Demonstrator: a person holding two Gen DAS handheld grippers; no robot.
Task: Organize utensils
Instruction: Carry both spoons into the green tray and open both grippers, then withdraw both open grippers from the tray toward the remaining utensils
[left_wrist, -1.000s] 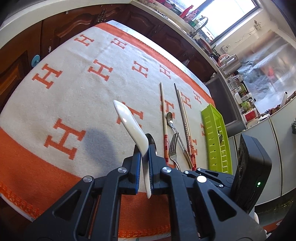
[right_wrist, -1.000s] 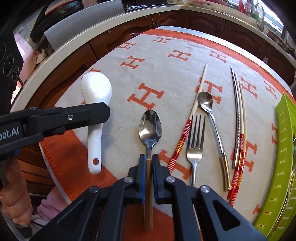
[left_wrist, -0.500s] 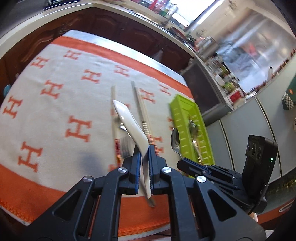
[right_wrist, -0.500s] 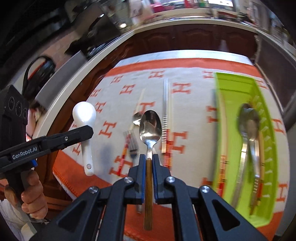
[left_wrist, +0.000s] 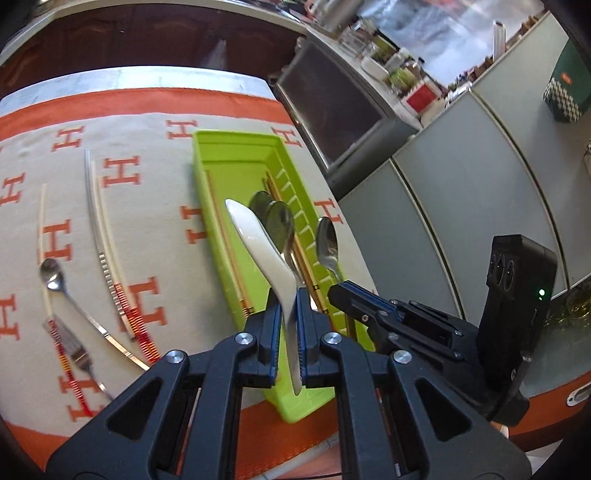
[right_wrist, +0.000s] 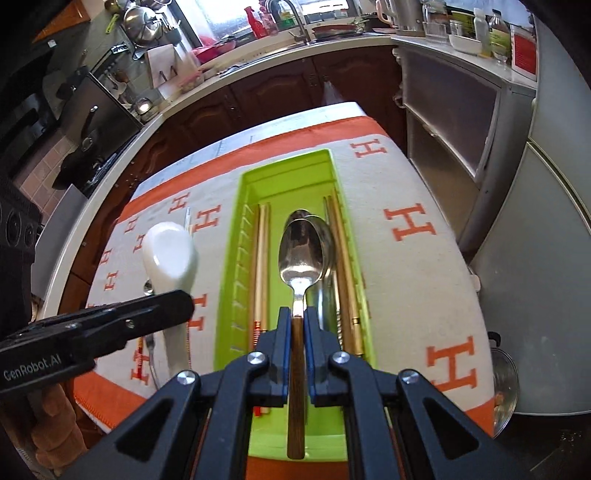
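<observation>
Both grippers now hang over the green tray (right_wrist: 343, 206): left fingers (left_wrist: 271, 325) clamp the white spoon (left_wrist: 258, 240), right fingers (right_wrist: 282, 332) the wood-handled spoon (right_wrist: 301, 251).

Tray (right_wrist: 341, 192) on cloth (right_wrist: 406, 258), right side; spoons, chopsticks (right_wrist: 260, 266) inside; fork (left_wrist: 75, 356), possibly teaspoon (left_wrist: 55, 280), left of tray.

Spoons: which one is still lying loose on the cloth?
The small metal spoon on the cloth, beside the fork. The white ceramic spoon and wooden-handled spoon are each clamped in a claw; others lie in the green tray.
</observation>
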